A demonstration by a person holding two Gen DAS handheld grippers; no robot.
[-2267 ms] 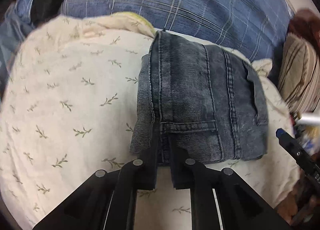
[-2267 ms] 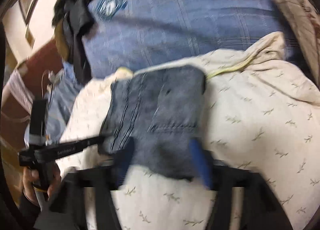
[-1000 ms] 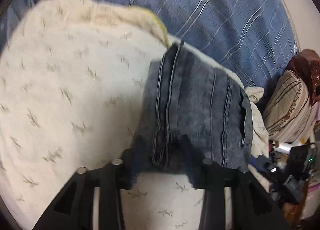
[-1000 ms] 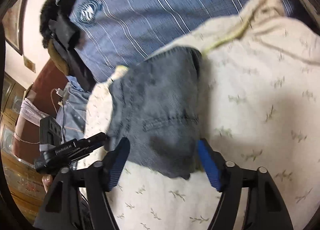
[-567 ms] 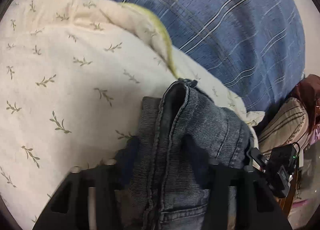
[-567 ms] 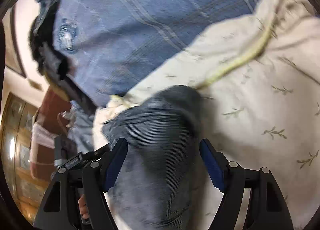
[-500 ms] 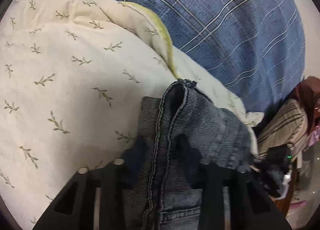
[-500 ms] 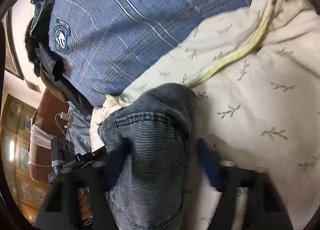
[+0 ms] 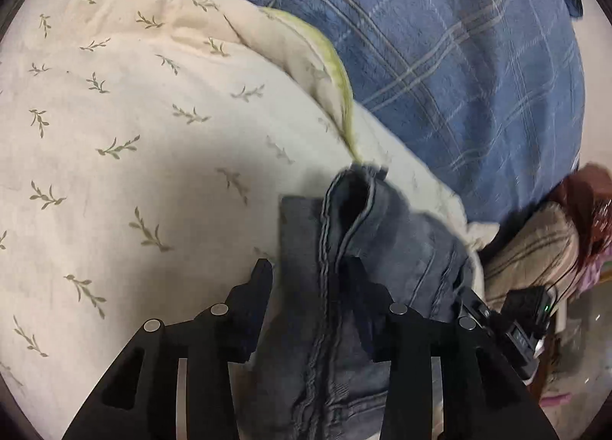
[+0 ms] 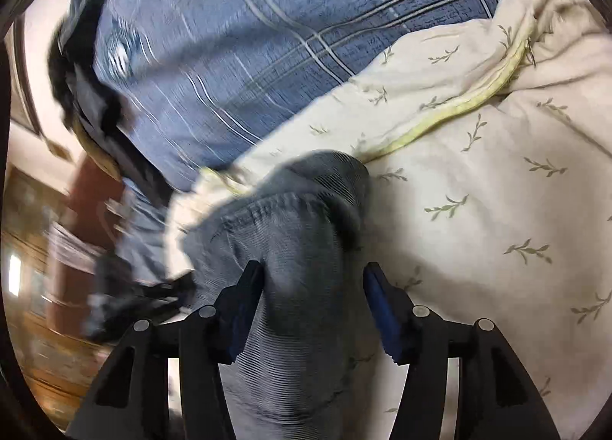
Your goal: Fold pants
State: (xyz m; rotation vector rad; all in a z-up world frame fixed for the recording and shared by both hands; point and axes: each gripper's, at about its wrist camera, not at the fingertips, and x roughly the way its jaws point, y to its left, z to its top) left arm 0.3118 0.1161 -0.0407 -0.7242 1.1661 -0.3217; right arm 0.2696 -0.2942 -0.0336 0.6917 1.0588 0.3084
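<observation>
The folded grey-blue jeans (image 9: pixel 382 248) lie bunched on a cream quilt with a leaf print (image 9: pixel 134 153). My left gripper (image 9: pixel 310 275) straddles the near edge of the bundle along its stitched seam, jaws apart with the cloth between them. In the right wrist view the jeans (image 10: pixel 290 233) rise as a thick rounded hump. My right gripper (image 10: pixel 311 279) holds its blue-padded jaws wide on either side of that hump. I cannot tell if either gripper presses the cloth.
A blue plaid blanket (image 9: pixel 459 57) lies behind the quilt (image 10: pixel 478 210). A striped cushion (image 9: pixel 535 248) sits at the right. The right gripper's body (image 9: pixel 516 325) shows past the jeans. Wooden furniture (image 10: pixel 34 248) stands at the left, blurred.
Both grippers have pushed forward and low over the jeans, jaws wide open from the earlier pinch. The bundle now fills the space between the jaws and looks thicker and bunched.
</observation>
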